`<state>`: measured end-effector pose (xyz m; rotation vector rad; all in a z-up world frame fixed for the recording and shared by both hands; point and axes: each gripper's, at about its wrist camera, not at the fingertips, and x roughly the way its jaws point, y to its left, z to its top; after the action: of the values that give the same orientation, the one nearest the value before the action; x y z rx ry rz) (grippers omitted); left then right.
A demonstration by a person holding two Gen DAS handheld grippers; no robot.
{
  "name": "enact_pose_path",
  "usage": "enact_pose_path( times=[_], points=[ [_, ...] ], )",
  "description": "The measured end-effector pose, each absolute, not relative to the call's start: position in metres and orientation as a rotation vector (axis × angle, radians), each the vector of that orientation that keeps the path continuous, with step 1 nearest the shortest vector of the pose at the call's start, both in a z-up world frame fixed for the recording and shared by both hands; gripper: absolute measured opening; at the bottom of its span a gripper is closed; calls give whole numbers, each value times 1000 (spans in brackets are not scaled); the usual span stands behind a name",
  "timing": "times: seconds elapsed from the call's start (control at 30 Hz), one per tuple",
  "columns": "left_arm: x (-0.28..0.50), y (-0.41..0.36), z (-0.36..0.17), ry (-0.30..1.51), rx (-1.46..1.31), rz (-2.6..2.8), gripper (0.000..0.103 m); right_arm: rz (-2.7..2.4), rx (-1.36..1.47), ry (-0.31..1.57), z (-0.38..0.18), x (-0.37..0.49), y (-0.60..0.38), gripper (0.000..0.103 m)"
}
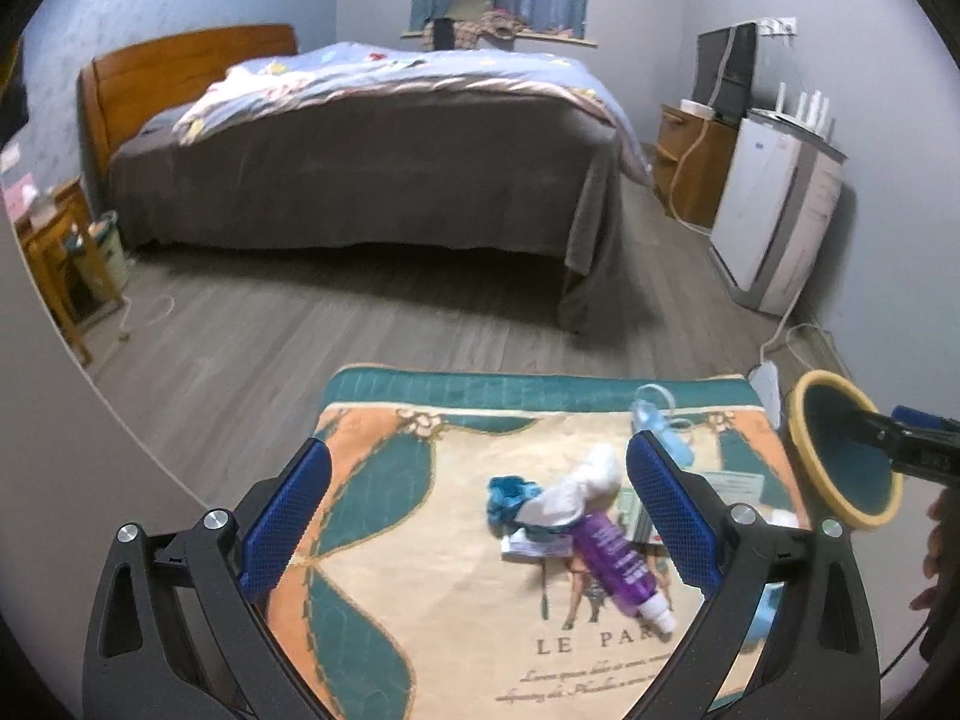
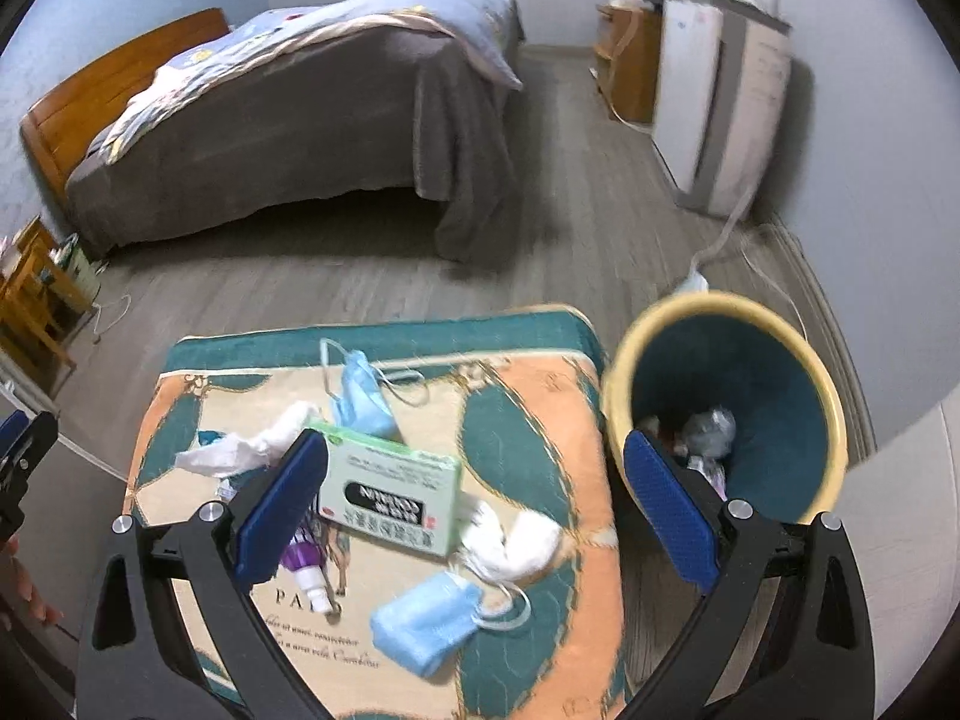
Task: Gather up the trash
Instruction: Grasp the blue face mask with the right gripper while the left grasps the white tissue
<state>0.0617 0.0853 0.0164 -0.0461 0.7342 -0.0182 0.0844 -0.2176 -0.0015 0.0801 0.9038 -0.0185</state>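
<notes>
Filling the far side of the room is a bed (image 1: 372, 162) with a brown cover and a blue quilt, standing on a grey wooden floor (image 2: 336, 276), with a white cabinet (image 1: 774, 210) against the right wall. Nearer, a patterned mat (image 2: 540, 420) in teal, orange and cream covers the low bench where the trash lies scattered. Just beside its right edge stands a bin (image 2: 726, 402), teal inside with a yellow rim, with some crumpled scraps already at its bottom. On the mat lie a pale green box (image 2: 390, 480), a folded blue mask (image 2: 423, 621) near the front, a second blue mask (image 2: 363, 396) toward the back, a wad of white tissue (image 2: 516, 543) touching the box, another white tissue (image 1: 576, 492) draped over a purple tube (image 1: 612, 564), and a small teal scrap (image 1: 507, 495). The left tool (image 1: 477, 510) hangs above the tube and tissue, its blue pads spread wide and empty. The right tool (image 2: 474, 498) hovers with pads likewise wide apart, one over the box, the other at the bin's rim.
</notes>
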Motion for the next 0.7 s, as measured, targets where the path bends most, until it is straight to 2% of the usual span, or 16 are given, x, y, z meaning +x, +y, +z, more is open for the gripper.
enact_pose_path(
  times=[0.17,0.4,0.7],
  points=[
    [71,94,3,750,-56,-15,98,-64,-15,907,-11,104,-194,97],
    [84,76,-9,778,20,-68,98,15,73,906,-10,127,-183,97],
    [112,46,-46,863,117,-137,98,21,98,1000,-46,173,-190,97]
  ],
)
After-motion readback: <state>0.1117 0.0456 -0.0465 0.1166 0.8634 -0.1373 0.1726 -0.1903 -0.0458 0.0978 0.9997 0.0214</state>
